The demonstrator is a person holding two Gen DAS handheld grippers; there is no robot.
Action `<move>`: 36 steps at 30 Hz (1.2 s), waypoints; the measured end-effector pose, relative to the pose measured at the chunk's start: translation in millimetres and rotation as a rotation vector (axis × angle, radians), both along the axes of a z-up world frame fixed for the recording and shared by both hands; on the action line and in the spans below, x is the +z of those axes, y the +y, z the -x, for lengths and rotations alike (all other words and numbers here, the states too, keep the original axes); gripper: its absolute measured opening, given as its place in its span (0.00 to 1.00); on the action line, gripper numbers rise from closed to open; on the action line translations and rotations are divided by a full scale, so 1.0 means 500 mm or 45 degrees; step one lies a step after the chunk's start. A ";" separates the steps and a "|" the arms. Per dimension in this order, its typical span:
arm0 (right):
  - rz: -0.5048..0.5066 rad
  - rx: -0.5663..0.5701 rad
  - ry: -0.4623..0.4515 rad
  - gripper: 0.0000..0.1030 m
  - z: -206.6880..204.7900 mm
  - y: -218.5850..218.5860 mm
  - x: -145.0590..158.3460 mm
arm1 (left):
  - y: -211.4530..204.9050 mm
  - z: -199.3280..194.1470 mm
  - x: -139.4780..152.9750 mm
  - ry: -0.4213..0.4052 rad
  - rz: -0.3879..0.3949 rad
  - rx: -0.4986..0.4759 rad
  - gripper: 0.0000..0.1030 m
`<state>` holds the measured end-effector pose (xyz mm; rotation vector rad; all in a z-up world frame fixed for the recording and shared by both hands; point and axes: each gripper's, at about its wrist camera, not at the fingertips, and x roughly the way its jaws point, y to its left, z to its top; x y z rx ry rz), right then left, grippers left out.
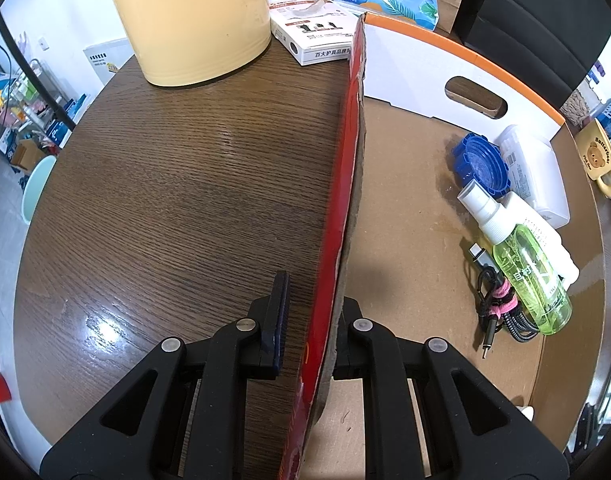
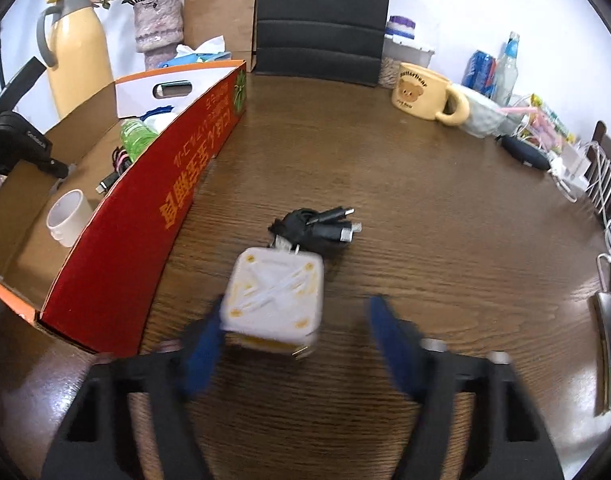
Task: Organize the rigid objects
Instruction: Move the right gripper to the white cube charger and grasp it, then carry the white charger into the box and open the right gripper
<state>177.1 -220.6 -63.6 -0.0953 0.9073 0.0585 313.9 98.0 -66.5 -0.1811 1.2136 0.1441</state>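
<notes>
The left hand-held gripper (image 1: 310, 320) is pinched on the red side wall of the cardboard box (image 1: 347, 184), one finger outside over the wooden surface (image 1: 177, 184), the other inside. Within the box, against the far right side, lie a blue cap (image 1: 479, 162), a white container (image 1: 533, 172), a green spray bottle (image 1: 525, 264) and a bundled cable (image 1: 501, 308); the box floor nearer the gripped wall is bare. A yellow jug (image 1: 193, 20) and a small white carton (image 1: 317, 28) stand beyond on the surface.

The right hand-held gripper (image 2: 295, 344) is blurred, its blue fingers (image 2: 389, 340) spread around a white-and-yellow cube-shaped plug adapter (image 2: 273, 300); the left finger sits at the cube's edge, the right one clear of it. The adapter rests on the surface just right of the box's red outer wall (image 2: 153, 216), with black cables (image 2: 317, 226) touching its far side. Open wood stretches right toward a bear mug (image 2: 419, 92).
</notes>
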 end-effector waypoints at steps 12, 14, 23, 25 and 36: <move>-0.054 -0.023 -0.106 0.42 0.023 -0.011 0.024 | 0.001 0.000 -0.001 -0.002 0.000 0.000 0.11; -0.040 -0.019 -0.131 0.42 0.027 -0.009 0.028 | 0.002 0.000 -0.001 -0.002 0.000 0.001 0.11; -0.027 -0.015 -0.228 0.42 0.035 -0.018 0.064 | 0.002 0.001 0.000 -0.002 -0.002 0.000 0.11; -0.018 -0.006 -0.251 0.42 0.028 -0.017 0.078 | 0.001 0.000 0.000 -0.002 -0.002 0.000 0.11; 0.048 0.193 -0.377 0.42 -0.071 0.075 0.166 | 0.001 0.001 -0.001 -0.001 -0.001 0.000 0.11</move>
